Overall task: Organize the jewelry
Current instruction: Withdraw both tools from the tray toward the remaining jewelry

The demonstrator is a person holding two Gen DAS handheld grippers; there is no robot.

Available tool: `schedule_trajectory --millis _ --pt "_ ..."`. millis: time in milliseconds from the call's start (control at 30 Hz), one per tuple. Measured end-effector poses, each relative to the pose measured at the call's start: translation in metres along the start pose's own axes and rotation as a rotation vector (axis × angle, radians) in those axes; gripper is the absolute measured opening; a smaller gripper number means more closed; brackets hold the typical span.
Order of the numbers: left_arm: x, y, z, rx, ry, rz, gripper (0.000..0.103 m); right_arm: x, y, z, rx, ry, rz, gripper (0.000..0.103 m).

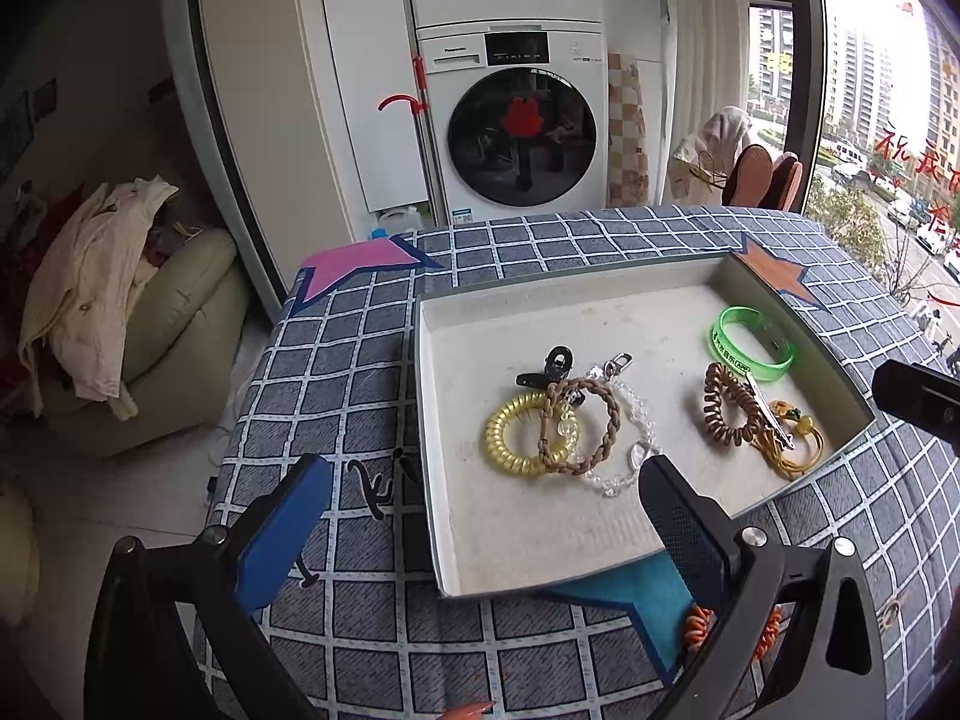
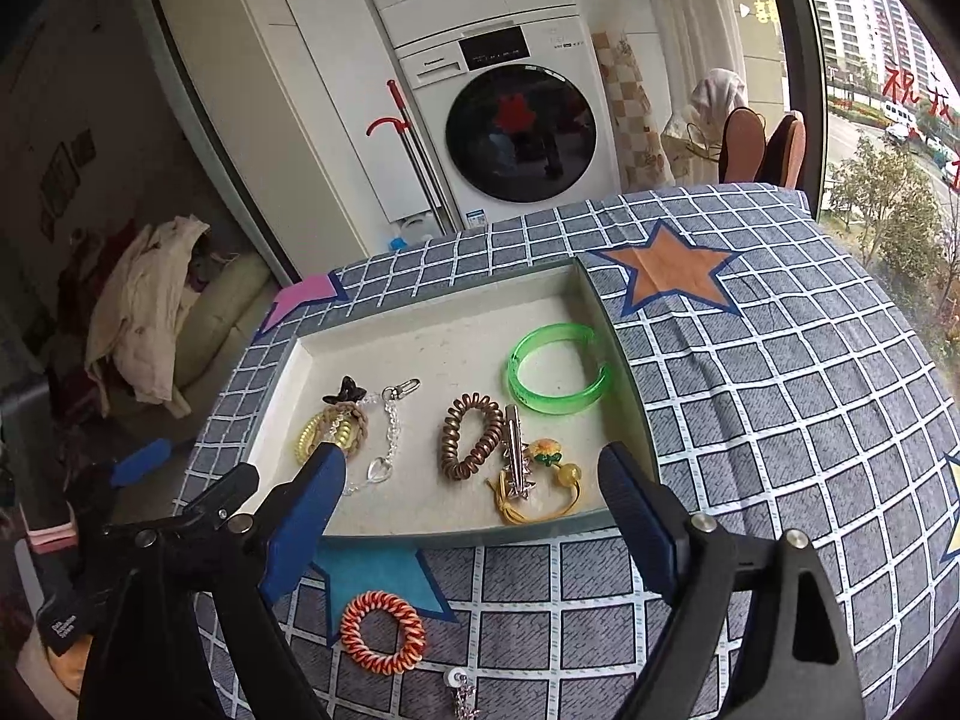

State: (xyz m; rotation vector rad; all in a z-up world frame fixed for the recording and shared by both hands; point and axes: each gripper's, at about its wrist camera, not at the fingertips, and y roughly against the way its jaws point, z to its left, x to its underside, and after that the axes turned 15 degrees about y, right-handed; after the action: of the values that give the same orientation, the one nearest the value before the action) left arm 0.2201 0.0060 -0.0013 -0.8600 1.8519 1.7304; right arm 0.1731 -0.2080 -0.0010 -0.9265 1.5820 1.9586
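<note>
We see a shallow tray [image 2: 624,360] with a pale lining on a table covered by a grey checked cloth [image 2: 780,420], and nearly all the jewelry lies inside it. At the left of the tray a yellow coil hair tie [image 1: 522,438] sits under a braided tan bracelet [image 1: 579,426], with a black hair claw [image 1: 549,366] just beyond them and a clear bead chain [image 1: 630,450] with a metal clasp running along their right side. Toward the right a brown coil hair tie [image 2: 471,435] lies beside a silver hair clip [image 2: 517,456], and the clip rests across a yellow cord hair tie [image 2: 540,504] that carries a small orange and green charm and an amber bead. At the far right of the tray a translucent green bangle [image 2: 558,369] lies flat, apart from the rest. Outside the tray, near us on the cloth, an orange and white coil hair tie [image 2: 383,633] rests at the edge of a blue star patch [image 2: 384,576], and a small silver piece [image 2: 462,690] lies just nearer. The left gripper [image 1: 480,510] hovers over the tray's near left corner with its jaws spread wide and nothing between them. The right gripper [image 2: 474,498] hangs over the tray's near edge, its jaws also spread wide apart and holding nothing.
</note>
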Motion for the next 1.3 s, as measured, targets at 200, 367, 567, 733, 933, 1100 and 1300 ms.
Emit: schedule_trajectory --millis 200,367,567,733,933,1100,1300 --pt "0.012 0.015 0.004 0.019 0.014 0.021 0.103 0.007 0.012 -0.004 0.007 -0.008 0.014 0.088" --pt "0.029 0.029 0.004 0.066 0.019 0.058 0.103 0.025 0.019 -0.007 -0.027 -0.006 0.082 0.088" --pt "0.062 0.041 -0.006 0.099 -0.014 0.105 0.103 0.063 0.025 -0.012 -0.029 -0.013 0.161 0.089" --pt "0.088 0.037 -0.011 0.093 -0.02 0.172 0.103 0.097 0.032 -0.011 0.018 0.04 0.221 0.089" --pt "0.096 0.033 -0.011 0.087 0.005 0.206 0.103 0.122 0.043 -0.018 0.042 0.099 0.243 0.089" --pt "0.091 0.029 -0.012 0.097 0.022 0.217 0.103 0.126 0.046 -0.015 0.011 0.216 0.231 0.089" --pt "0.087 0.021 -0.017 0.108 0.025 0.241 0.103 0.127 0.039 -0.011 -0.025 0.32 0.236 0.088"
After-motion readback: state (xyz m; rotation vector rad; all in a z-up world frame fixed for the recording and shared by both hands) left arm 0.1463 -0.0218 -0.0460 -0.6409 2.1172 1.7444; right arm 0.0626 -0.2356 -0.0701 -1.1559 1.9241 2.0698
